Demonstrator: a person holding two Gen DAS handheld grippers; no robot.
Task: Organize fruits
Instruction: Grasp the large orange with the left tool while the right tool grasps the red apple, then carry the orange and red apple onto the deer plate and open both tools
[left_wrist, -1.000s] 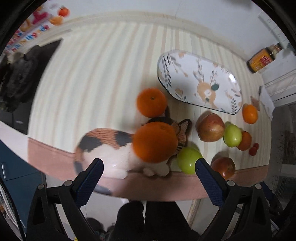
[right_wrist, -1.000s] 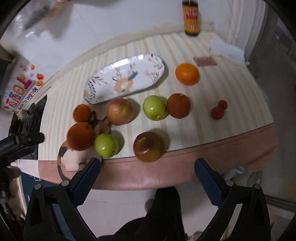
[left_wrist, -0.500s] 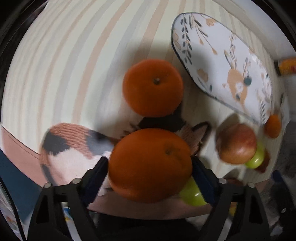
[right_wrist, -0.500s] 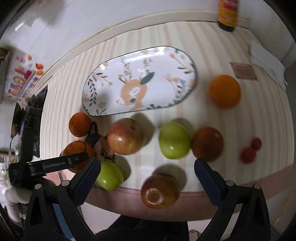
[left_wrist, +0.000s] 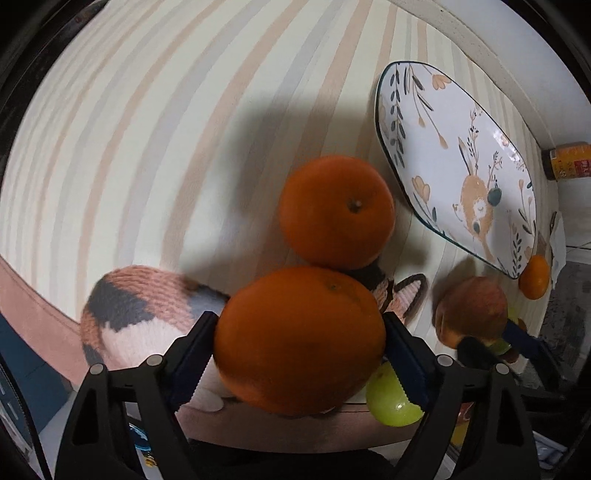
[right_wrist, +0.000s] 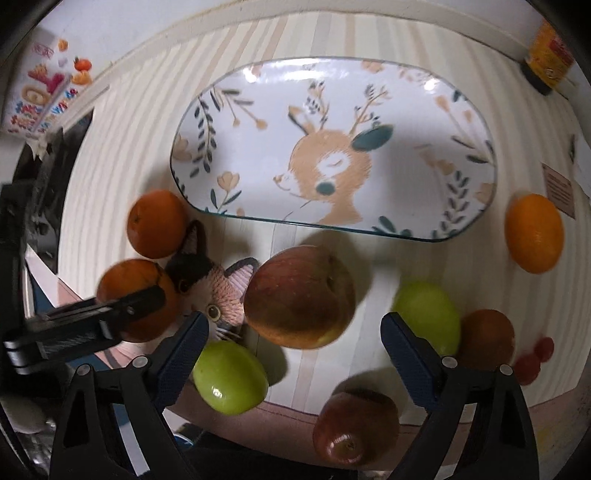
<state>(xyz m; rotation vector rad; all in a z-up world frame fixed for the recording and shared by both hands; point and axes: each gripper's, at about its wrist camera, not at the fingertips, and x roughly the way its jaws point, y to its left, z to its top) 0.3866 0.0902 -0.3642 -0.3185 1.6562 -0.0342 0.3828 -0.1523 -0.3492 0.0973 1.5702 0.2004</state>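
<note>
My left gripper (left_wrist: 299, 325) is shut on a large orange (left_wrist: 299, 343) that sits on a cat-shaped knitted mat (left_wrist: 140, 306); both blue pads press its sides. A second orange (left_wrist: 336, 210) lies just beyond it. In the right wrist view my right gripper (right_wrist: 293, 321) points down over a red-yellow apple (right_wrist: 299, 295). Its jaws are closing with the apple between them, and the pads stay clear of it. The deer-print oval plate (right_wrist: 424, 110) lies bare behind the fruit.
Two green apples (right_wrist: 229, 376) (right_wrist: 428, 317), a dark red apple (right_wrist: 354, 428), a brownish fruit (right_wrist: 487, 339), another orange (right_wrist: 533, 232) and small red fruits (right_wrist: 532, 358) lie on the striped cloth. A sauce bottle (right_wrist: 546, 55) stands at the back right. The table edge runs close below.
Both grippers came down toward the table. The left one closed on the large orange. The right one moved from the table edge to over the red-yellow apple, its jaws narrowing.
</note>
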